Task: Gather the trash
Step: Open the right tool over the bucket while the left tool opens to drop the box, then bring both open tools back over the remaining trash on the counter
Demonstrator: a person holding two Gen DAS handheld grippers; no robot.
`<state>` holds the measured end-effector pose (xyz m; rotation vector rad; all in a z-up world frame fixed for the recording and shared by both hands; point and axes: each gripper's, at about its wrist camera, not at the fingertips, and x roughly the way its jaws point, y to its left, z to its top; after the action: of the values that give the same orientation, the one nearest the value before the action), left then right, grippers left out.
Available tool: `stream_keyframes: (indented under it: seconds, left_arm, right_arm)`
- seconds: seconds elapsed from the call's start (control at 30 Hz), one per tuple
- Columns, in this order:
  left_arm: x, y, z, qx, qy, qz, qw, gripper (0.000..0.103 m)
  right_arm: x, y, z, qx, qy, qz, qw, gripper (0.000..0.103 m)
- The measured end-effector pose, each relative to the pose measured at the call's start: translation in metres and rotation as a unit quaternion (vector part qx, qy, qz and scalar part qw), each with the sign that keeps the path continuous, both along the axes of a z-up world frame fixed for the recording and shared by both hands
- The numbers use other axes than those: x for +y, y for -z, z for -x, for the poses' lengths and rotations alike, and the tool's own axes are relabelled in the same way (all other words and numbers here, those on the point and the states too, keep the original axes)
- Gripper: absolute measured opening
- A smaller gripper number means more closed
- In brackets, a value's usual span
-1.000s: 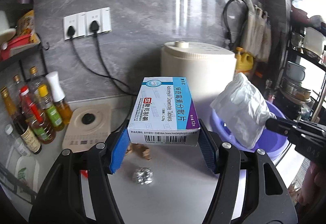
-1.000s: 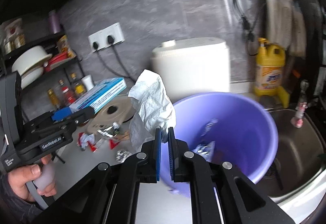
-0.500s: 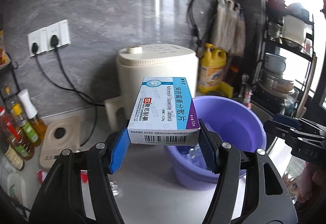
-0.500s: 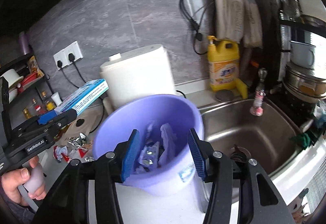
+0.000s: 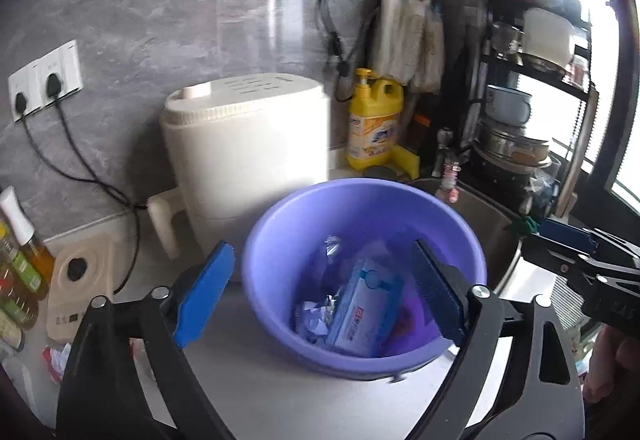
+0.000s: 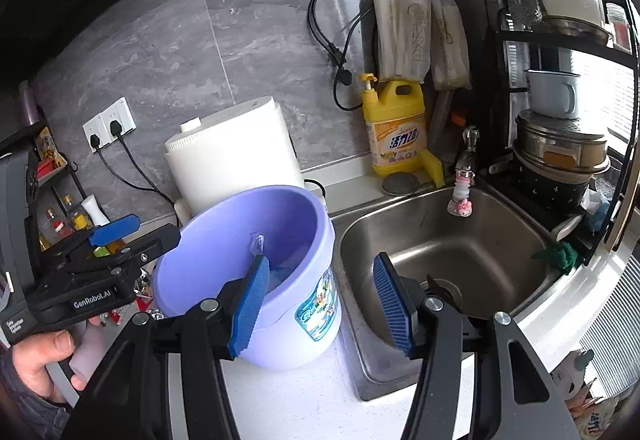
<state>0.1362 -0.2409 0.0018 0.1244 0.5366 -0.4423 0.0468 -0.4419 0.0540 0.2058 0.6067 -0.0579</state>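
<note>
A purple bucket (image 5: 276, 240) stands on the white counter beside the sink; it also shows in the right wrist view (image 6: 248, 216). Inside it lie the blue-and-white medicine box (image 5: 362, 314), crumpled foil and other wrappers. My left gripper (image 5: 320, 292) is open and empty, held just above the bucket's near rim. My right gripper (image 6: 320, 304) is open and empty, over the bucket's right side and the sink edge. The left gripper also shows in the right wrist view (image 6: 120, 236), at the bucket's left. More wrappers (image 5: 56, 356) lie on the counter at the left.
A cream appliance (image 5: 244, 152) stands behind the bucket. A steel sink (image 6: 448, 240) is to the right, with a yellow detergent bottle (image 6: 396, 128) behind it. Oil bottles (image 5: 24, 256) stand at the far left. A dish rack (image 6: 560, 120) fills the right side.
My left gripper has opened and let go of the medicine box, which now lies in the bucket. My right gripper let go of the white bag earlier and stays open.
</note>
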Motion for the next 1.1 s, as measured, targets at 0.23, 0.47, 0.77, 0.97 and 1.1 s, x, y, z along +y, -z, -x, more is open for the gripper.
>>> stream_keyframes:
  seconds: [0.23, 0.47, 0.77, 0.97, 1.1]
  left_arm:
    - [0.036, 0.004, 0.005, 0.000, -0.055, -0.014, 0.9984, 0.096]
    - [0.078, 0.004, 0.015, 0.001, -0.117, -0.025, 0.9928, 0.097]
    - [0.137, 0.003, 0.033, 0.001, -0.192, -0.032, 0.9809, 0.097]
    - [0.171, 0.008, 0.042, 0.005, -0.228, -0.035, 0.9730, 0.097]
    - [0.193, 0.012, 0.044, 0.013, -0.250, -0.032, 0.9676, 0.097]
  right_arm:
    - [0.027, 0.008, -0.011, 0.002, -0.047, -0.010, 0.999, 0.058]
    - [0.065, 0.016, -0.024, 0.006, -0.105, -0.019, 0.994, 0.063]
    - [0.120, 0.025, -0.035, 0.014, -0.173, -0.024, 0.984, 0.067]
    - [0.148, 0.030, -0.042, 0.019, -0.203, -0.026, 0.979, 0.067]
    - [0.167, 0.033, -0.046, 0.021, -0.218, -0.024, 0.976, 0.067]
